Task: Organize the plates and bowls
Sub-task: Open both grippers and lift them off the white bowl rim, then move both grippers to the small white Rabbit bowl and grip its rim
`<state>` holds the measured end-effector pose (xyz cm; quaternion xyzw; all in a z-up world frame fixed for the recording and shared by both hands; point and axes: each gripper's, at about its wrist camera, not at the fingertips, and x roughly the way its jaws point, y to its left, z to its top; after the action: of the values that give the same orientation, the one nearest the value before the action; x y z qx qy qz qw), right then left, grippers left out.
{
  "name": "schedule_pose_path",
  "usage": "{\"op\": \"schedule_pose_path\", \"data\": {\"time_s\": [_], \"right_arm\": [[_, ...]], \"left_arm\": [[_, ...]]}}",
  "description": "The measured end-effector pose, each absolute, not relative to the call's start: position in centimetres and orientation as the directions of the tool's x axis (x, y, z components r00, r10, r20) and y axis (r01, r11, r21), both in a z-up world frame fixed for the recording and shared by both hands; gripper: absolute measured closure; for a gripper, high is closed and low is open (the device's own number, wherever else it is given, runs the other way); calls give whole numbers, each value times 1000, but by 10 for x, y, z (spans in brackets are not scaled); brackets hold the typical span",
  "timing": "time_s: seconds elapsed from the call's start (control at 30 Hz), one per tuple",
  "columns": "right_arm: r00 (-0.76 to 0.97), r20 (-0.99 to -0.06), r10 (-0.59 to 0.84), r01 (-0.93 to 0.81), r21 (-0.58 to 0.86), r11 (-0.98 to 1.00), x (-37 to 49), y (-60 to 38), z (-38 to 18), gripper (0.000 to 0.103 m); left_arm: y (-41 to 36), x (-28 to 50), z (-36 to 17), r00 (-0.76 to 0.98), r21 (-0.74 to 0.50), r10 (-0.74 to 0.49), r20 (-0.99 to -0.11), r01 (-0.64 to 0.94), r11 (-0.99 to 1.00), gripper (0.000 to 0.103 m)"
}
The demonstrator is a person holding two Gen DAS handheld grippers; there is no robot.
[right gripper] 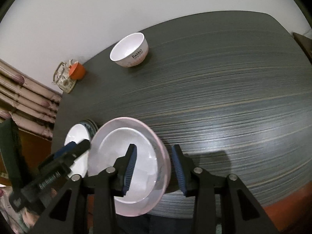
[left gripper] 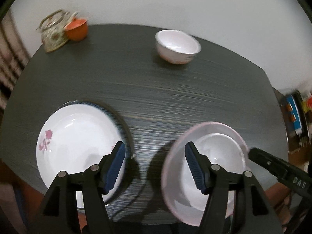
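Table [right gripper: 224,97]: dark grey, streaked grain, against a pale wall.

Pink plate [right gripper: 128,163]: pink-rimmed, white centre, at the table's near edge and tilted. Its right rim stands between the fingers of the right gripper [right gripper: 155,166]; a gap shows on each side, so no pad presses it. In the left wrist view the right gripper [left gripper: 251,152] reaches the plate's [left gripper: 206,167] right rim.

Left gripper [left gripper: 155,165]: jaws apart, nothing between them, over bare table between the two plates. Its right finger overlaps the pink plate in view; contact cannot be told.

Flower plate [left gripper: 78,146]: white, pink flower, lying on a blue-rimmed plate [left gripper: 115,115], left of the pink plate.

White bowl [left gripper: 177,45]: upright, far side of the table, well apart from both grippers.

Orange bowl [left gripper: 77,28]: far left corner, beside a patterned holder [left gripper: 52,33].
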<state>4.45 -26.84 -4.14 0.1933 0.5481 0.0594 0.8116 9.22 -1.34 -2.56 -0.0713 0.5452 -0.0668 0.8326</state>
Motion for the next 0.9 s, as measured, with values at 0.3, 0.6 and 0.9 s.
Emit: {"op": "schedule_pose_path", "data": {"time_s": [0.3, 0.6, 0.9], "right_arm": [[366, -892, 266, 130, 332, 934, 78, -279, -40, 55], [428, -865, 260, 67, 317, 946, 136, -287, -19, 55], [458, -837, 300, 18, 346, 938, 219, -286, -7, 55]], "left_arm": [[12, 123, -25, 383, -193, -163, -909, -41, 980, 43], [18, 169, -11, 394, -200, -162, -905, -57, 978, 39], [4, 242, -10, 365, -251, -212, -907, -62, 966, 39]]}}
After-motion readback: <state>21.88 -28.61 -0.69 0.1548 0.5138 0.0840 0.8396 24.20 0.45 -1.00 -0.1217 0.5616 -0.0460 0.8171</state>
